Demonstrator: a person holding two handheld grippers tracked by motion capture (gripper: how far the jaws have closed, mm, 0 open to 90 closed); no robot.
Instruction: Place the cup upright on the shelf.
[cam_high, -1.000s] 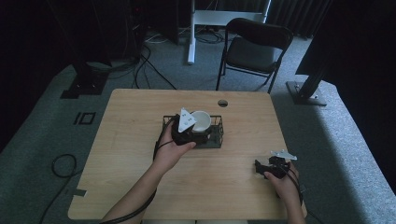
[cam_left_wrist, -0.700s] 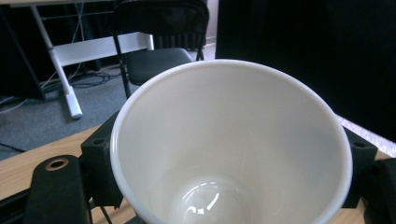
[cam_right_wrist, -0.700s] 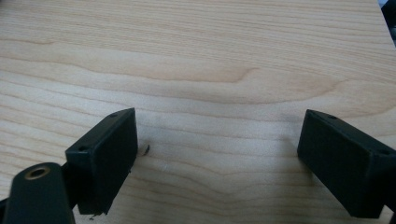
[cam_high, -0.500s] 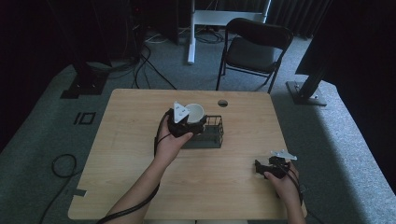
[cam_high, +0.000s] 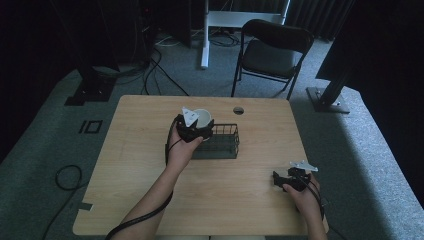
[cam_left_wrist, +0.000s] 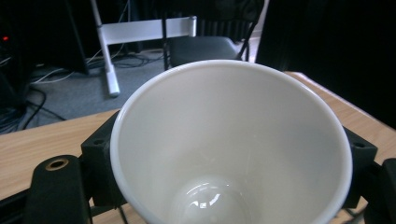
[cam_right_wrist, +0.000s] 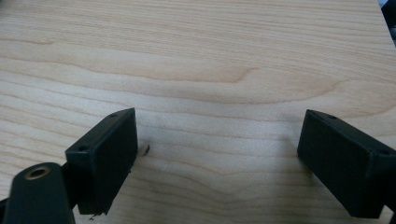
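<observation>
Wooden table (cam_high: 150, 200): left gripper (cam_high: 192, 131) clamps white cup (cam_high: 202, 117) beside wire basket (cam_high: 222, 145).

Cup (cam_left_wrist: 233, 140) looks like glossy white ceramic, basket (cam_high: 220, 145) is thin black wire, table (cam_right_wrist: 210, 56) is matt pale woodgrain.

one cup (cam_high: 202, 118), one wire basket (cam_high: 220, 142), two tongs (cam_high: 196, 131)

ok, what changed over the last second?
The left gripper, shut on the white cup throughout, carried it from over the black wire basket toward the basket's left far corner. The basket stayed put, and the right gripper stayed open, resting on the wooden table near its right front corner.
</observation>
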